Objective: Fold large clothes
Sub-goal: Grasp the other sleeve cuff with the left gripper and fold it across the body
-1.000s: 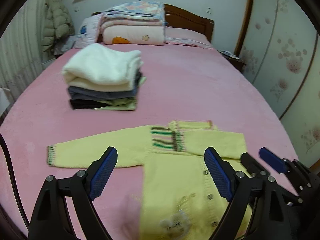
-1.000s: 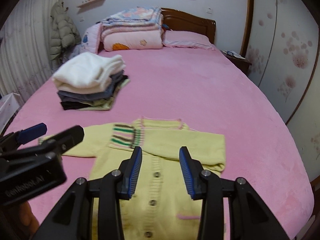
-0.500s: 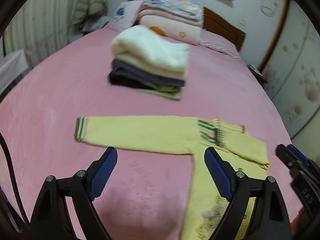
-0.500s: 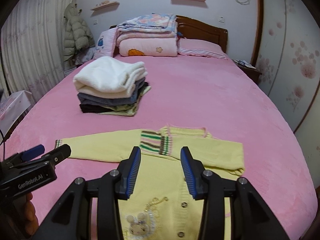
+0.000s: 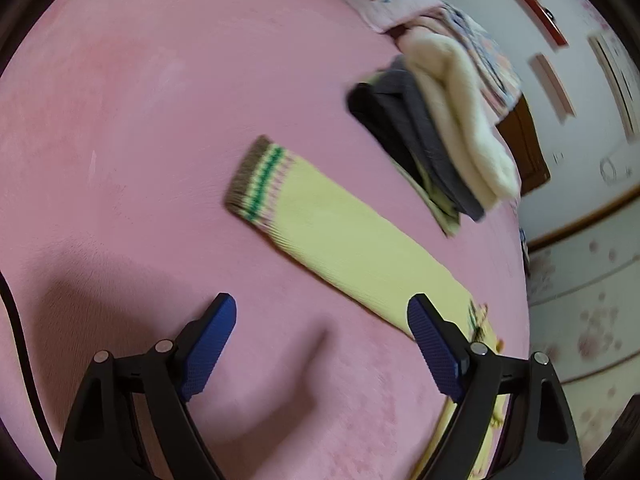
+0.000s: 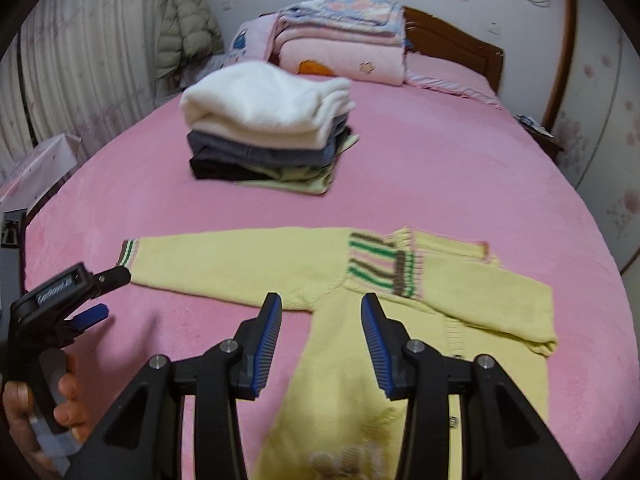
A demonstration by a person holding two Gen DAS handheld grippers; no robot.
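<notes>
A yellow knit cardigan (image 6: 360,300) with striped shoulder and cuff lies flat on the pink bed. Its right sleeve is folded across the chest; its left sleeve (image 5: 344,240) stretches out, ending in a striped cuff (image 5: 256,180). My left gripper (image 5: 320,344) is open and empty, hovering over the bed just short of that sleeve; it also shows in the right wrist view (image 6: 100,292), near the cuff. My right gripper (image 6: 320,336) is open and empty above the cardigan's body, below the armpit.
A stack of folded clothes (image 6: 268,128) with a white top layer sits further up the bed (image 6: 460,168). Folded quilts and pillows (image 6: 344,44) lie at the wooden headboard. A puffy coat (image 6: 184,32) hangs at the left wall.
My left gripper has swung left and tilted, moving towards the outstretched sleeve's cuff. My right gripper has shifted slightly left over the cardigan. Both stay open.
</notes>
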